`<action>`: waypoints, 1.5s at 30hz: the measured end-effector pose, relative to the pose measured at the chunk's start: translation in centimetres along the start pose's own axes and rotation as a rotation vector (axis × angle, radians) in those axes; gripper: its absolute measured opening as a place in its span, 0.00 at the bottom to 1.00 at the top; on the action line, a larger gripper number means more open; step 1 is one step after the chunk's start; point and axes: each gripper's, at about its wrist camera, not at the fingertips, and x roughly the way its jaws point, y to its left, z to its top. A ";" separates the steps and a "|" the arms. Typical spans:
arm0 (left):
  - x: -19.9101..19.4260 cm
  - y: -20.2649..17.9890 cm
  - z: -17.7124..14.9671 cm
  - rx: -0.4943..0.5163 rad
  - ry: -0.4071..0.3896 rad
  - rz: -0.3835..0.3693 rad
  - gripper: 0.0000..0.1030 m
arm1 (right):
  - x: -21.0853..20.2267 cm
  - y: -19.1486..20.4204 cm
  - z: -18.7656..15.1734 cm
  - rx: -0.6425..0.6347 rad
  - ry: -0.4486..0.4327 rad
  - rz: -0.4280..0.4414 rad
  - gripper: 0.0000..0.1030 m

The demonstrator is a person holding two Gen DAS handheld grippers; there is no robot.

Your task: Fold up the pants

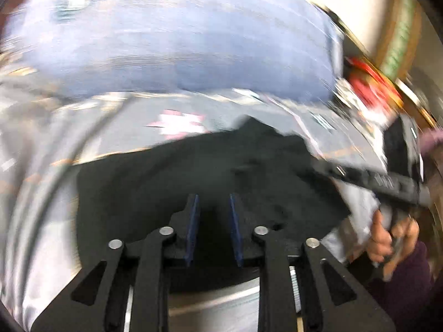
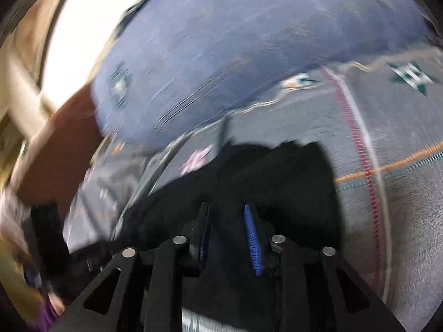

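Observation:
The black pants (image 1: 193,171) lie bunched on a grey patterned bedspread (image 1: 55,127). My left gripper (image 1: 213,197) hovers over the dark cloth with its blue pads apart, open. In the right wrist view the pants (image 2: 277,171) fill the lower middle. My right gripper (image 2: 227,207) is over them with its blue pads apart, and dark cloth lies between and under the fingers; whether it holds any is unclear. The right gripper and the hand on it also show in the left wrist view (image 1: 387,182). Both views are blurred by motion.
A large blue-grey pillow (image 1: 180,36) lies at the far side of the bed, also in the right wrist view (image 2: 249,41). A red object (image 1: 368,83) sits at the right by a gold-edged frame. A brown headboard (image 2: 55,144) stands at the left.

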 end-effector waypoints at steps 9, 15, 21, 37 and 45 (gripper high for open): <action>-4.1 4.9 -6.1 -0.198 -0.299 0.381 0.81 | 4.5 5.3 -3.4 -0.284 0.145 -0.170 0.36; -3.1 6.4 -6.1 -0.276 -0.258 0.356 0.81 | 5.0 10.3 -0.5 -0.266 0.174 0.010 0.46; -3.0 8.3 -6.9 -0.408 -0.222 0.249 0.81 | 10.8 20.2 2.2 -0.439 0.283 0.056 0.63; -2.0 10.1 -7.8 -0.542 -0.121 0.176 0.81 | 26.8 27.6 -0.6 -0.662 0.661 -0.301 0.60; -2.1 10.0 -8.0 -0.548 -0.121 0.160 0.81 | 24.5 25.6 0.8 -0.621 0.598 -0.285 0.15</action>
